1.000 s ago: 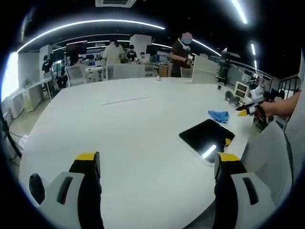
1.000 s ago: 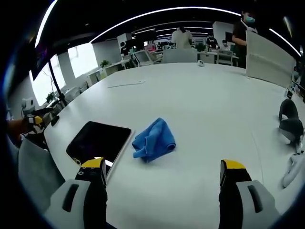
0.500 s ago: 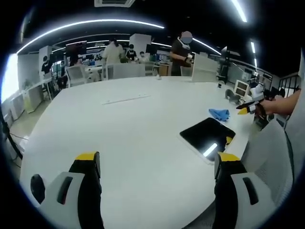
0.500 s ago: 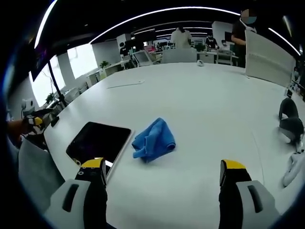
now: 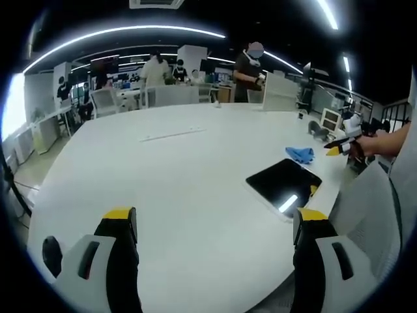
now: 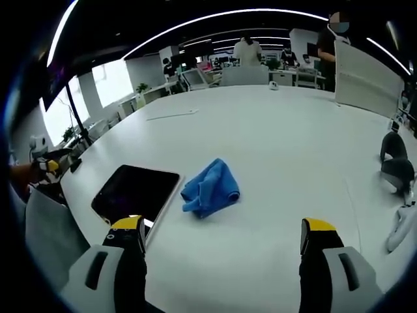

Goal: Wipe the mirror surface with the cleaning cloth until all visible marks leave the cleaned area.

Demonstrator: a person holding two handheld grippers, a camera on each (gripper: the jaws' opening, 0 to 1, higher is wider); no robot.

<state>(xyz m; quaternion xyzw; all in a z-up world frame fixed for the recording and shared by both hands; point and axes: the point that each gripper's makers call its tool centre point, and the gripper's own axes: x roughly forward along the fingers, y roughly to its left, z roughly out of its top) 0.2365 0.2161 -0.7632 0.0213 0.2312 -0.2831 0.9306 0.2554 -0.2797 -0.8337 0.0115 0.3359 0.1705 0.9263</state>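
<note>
Ahead of my right gripper [image 6: 221,244], fingers apart and empty, blue cleaning cloth [image 6: 210,188] beside mirror [image 6: 135,193] on white surface [image 6: 273,150], my left gripper [image 5: 215,235] also spread wide, empty

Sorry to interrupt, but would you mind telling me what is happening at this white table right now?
A person is holding a hand-held gripper in each hand above the white table, and both are open and empty. The left hand-held gripper and right hand-held gripper hover short of the work. The blue cleaning cloth lies crumpled on the table right beside the dark mirror, which lies flat near the table's edge. Nothing has been picked up, so wiping has not begun.
</note>
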